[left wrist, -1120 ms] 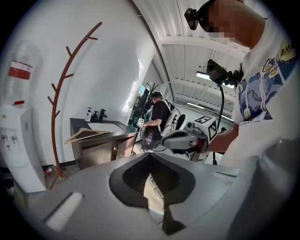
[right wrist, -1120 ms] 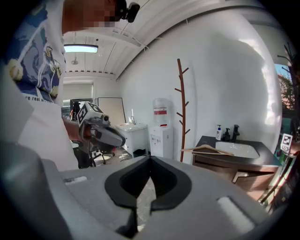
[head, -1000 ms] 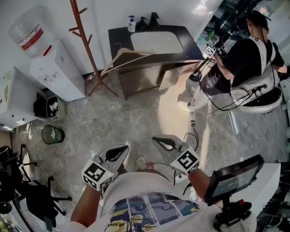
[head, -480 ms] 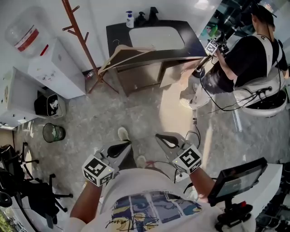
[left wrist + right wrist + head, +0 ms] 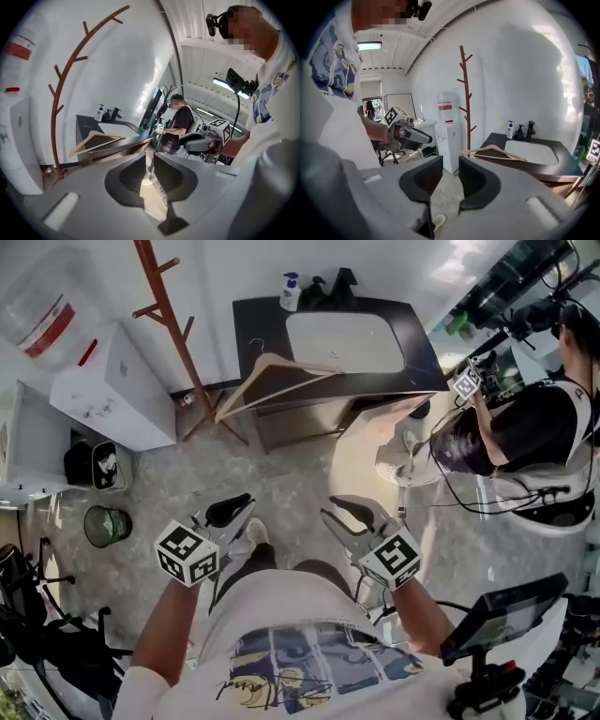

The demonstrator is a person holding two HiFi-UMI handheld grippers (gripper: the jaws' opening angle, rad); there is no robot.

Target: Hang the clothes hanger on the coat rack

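The left gripper (image 5: 228, 512) and the right gripper (image 5: 349, 514) are both held low in front of the person, side by side and pointing ahead over the floor. Both are released. The jaws of the left one have just been opening and stand with a narrow gap. The jaws of the right one have also just been opening and stand wider. In both gaps only the floor is visible, so neither gripper carries anything.

The clothes hanger (image 5: 277, 382) is wooden. It lies well ahead of both grippers, far beyond their fingertips, on the left front corner of the dark counter (image 5: 419, 351), and its wide part reaches out over the counter's edge. In the left gripper view the hanger (image 5: 95, 141) is to the left of the jaws and a little above them. In the right gripper view it (image 5: 494, 152) is to the right of the jaws. So it lies ahead, roughly between the lines of the two grippers.

The coat rack (image 5: 170, 320) stands further to the left of the hanger, ahead and to the left of the left gripper, near the wall. Nothing hangs on its pegs. The hanger does not touch it.
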